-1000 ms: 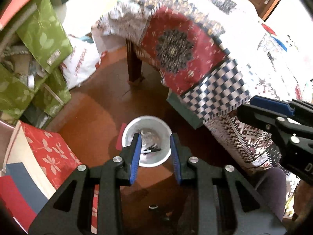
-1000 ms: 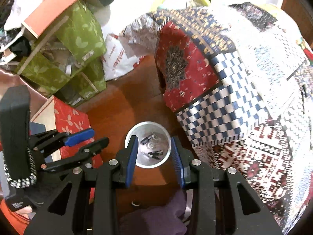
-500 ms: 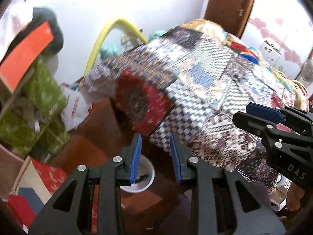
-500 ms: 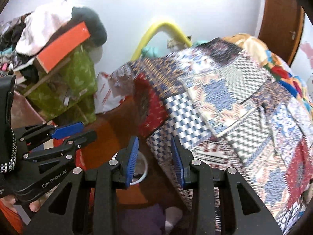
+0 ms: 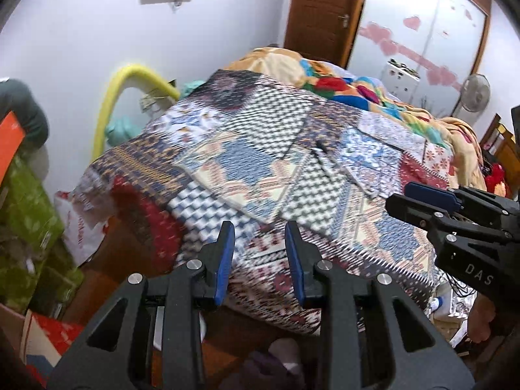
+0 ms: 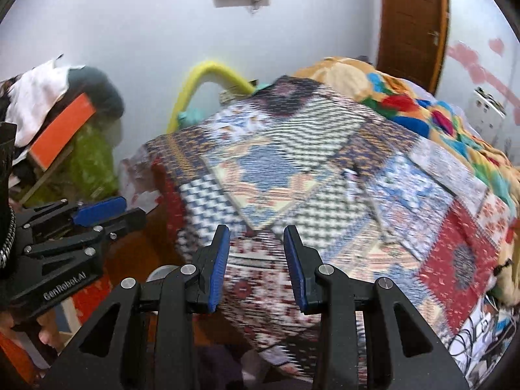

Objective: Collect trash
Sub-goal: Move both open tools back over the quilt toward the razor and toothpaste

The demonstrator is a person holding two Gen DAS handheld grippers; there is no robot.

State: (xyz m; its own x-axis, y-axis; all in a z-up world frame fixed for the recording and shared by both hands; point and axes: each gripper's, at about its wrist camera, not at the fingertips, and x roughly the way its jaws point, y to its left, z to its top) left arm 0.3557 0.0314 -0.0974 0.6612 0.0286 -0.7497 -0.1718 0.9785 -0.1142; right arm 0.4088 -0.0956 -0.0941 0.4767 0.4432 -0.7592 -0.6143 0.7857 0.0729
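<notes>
Both grippers raised over the bed [image 5: 292, 149], nothing held in either.

The bed fills most of both wrist views, covered by a patchwork quilt [image 6: 325, 175] with a bright blanket [image 5: 341, 84] bunched at its far end near the brown door [image 5: 321, 13]. Green bags [image 5: 22, 214] and an orange box [image 6: 61, 130] are piled at the left against the wall. The left gripper [image 5: 258, 260] has its blue pads partly apart and is opening, with only quilt behind the gap. The right gripper [image 6: 256, 260] is likewise partly apart and empty. A small dark object [image 5: 320, 148], perhaps trash but too blurred to tell, lies on the quilt near the middle. Only a sliver of the white bin [image 5: 202, 326] shows on the floor behind the left gripper.
</notes>
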